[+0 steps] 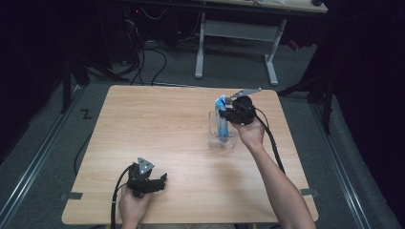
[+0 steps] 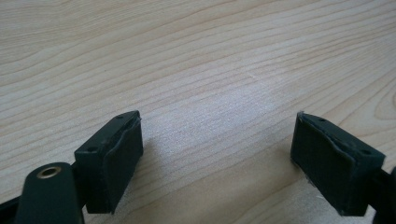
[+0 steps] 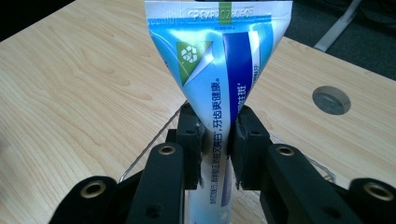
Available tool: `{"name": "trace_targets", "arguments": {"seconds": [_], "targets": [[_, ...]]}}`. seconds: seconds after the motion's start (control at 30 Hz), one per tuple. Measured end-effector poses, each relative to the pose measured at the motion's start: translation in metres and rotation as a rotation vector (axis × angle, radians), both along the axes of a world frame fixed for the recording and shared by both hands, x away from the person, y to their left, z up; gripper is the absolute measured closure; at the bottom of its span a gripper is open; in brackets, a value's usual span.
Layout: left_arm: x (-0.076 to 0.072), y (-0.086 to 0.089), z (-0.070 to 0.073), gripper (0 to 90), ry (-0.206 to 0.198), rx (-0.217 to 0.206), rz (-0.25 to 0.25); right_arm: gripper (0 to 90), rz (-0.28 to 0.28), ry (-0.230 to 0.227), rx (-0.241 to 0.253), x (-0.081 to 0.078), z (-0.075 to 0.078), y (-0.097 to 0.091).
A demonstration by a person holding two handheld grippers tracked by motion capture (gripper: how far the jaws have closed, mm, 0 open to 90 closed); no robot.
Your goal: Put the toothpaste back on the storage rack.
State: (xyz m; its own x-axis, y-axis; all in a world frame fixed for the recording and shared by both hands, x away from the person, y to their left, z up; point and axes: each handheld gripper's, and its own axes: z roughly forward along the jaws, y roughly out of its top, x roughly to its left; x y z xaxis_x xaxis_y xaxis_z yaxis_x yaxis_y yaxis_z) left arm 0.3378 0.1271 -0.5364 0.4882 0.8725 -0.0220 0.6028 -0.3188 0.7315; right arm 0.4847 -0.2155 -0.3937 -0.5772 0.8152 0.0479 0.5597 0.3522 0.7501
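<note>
With the right gripper [image 3: 215, 140] clamped on the tube [image 3: 219, 60], lower it straight into the glass [image 1: 222, 138], seemingly cap-first, while the left gripper [image 2: 217, 158] rests open.

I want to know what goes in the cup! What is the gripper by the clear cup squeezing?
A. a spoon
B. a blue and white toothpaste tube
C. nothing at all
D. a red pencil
B: in the right gripper view the right gripper has its black jaws pressed on a blue and white toothpaste tube, which stands upright in the clear cup on the table.
</note>
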Motion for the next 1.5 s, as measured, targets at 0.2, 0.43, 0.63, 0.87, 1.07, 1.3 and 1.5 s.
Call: {"name": "trace_targets", "arguments": {"seconds": [0.2, 0.43, 0.63, 0.87, 1.07, 1.3, 1.5], "targets": [[0.000, 0.000, 0.000, 17.2, 0.000, -0.002, 0.001, 75.1, 0.002, 0.015, -0.002, 0.002, -0.005, 0.003], [0.000, 0.000, 0.000, 17.2, -0.001, 0.000, 0.000, 74.7, 0.009, 0.018, -0.002, 0.003, -0.006, 0.007], [0.000, 0.000, 0.000, 17.2, -0.003, 0.001, 0.001, 74.2, 0.006, 0.021, 0.011, 0.006, -0.008, 0.010], [0.000, 0.000, 0.000, 17.2, -0.001, 0.000, 0.001, 73.1, 0.013, 0.028, 0.015, 0.008, -0.010, 0.016], [0.000, 0.000, 0.000, 17.2, -0.002, -0.003, 0.001, 72.2, 0.011, 0.034, 0.012, 0.009, -0.012, 0.022], [0.000, 0.000, 0.000, 17.2, -0.003, -0.002, 0.002, 65.4, -0.004, 0.060, 0.046, 0.011, -0.013, 0.019], [0.000, 0.000, 0.000, 17.2, -0.003, -0.003, 0.002, 57.9, -0.011, 0.054, 0.056, 0.010, -0.016, 0.020]]}}
